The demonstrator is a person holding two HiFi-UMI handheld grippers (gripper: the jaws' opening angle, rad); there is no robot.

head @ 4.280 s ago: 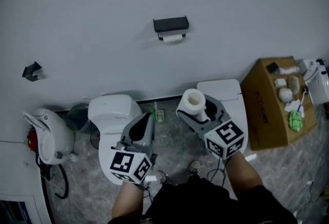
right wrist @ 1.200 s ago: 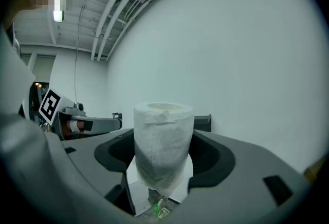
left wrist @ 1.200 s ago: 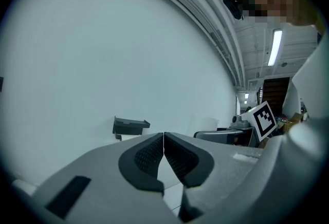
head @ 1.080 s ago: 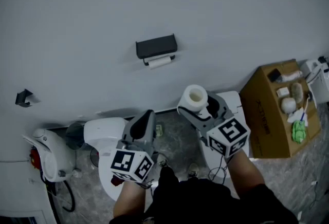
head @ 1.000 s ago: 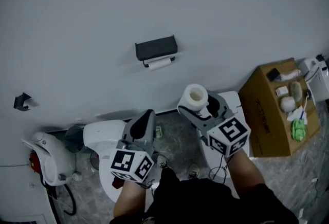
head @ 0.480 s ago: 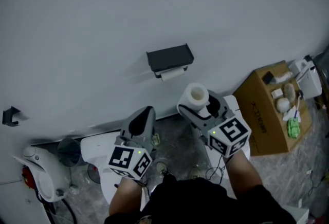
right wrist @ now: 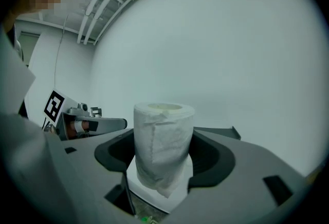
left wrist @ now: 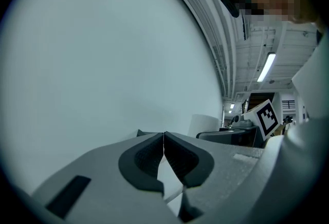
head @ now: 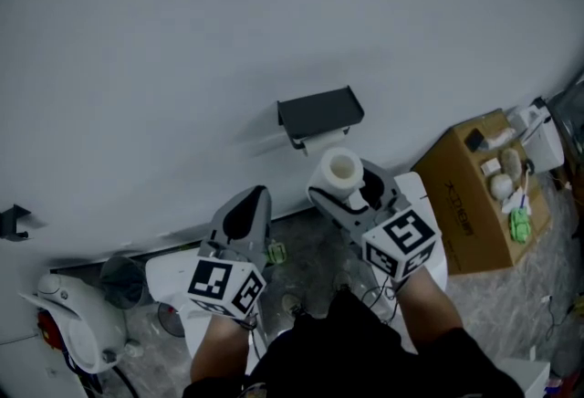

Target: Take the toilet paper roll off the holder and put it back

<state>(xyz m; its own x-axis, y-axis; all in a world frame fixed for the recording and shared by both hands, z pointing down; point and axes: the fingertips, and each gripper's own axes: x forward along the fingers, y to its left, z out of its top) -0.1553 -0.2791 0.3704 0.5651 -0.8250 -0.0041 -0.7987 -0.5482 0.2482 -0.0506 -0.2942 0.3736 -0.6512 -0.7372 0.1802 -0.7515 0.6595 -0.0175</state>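
Note:
A black wall holder (head: 319, 112) with a flat top hangs on the white wall, and a bit of white shows under it. The toilet paper roll (head: 339, 170) stands upright just below and in front of the holder. My right gripper (head: 340, 184) is shut on it, one jaw on each side. In the right gripper view the roll (right wrist: 163, 141) fills the gap of the right gripper (right wrist: 163, 159). My left gripper (head: 253, 203) is left of the roll, shut and empty, pointing at the bare wall. In the left gripper view the left gripper (left wrist: 163, 152) has its pads pressed together.
An open cardboard box (head: 465, 204) with small items stands at the right. A white toilet (head: 173, 282) is below my left hand, with a dark bin (head: 123, 276) and a white appliance (head: 68, 332) further left. A small black hook (head: 9, 221) sits on the wall.
Both grippers have moved closer to the wall and the holder. The roll, still in the right gripper, now sits right under the holder. The left gripper stays shut.

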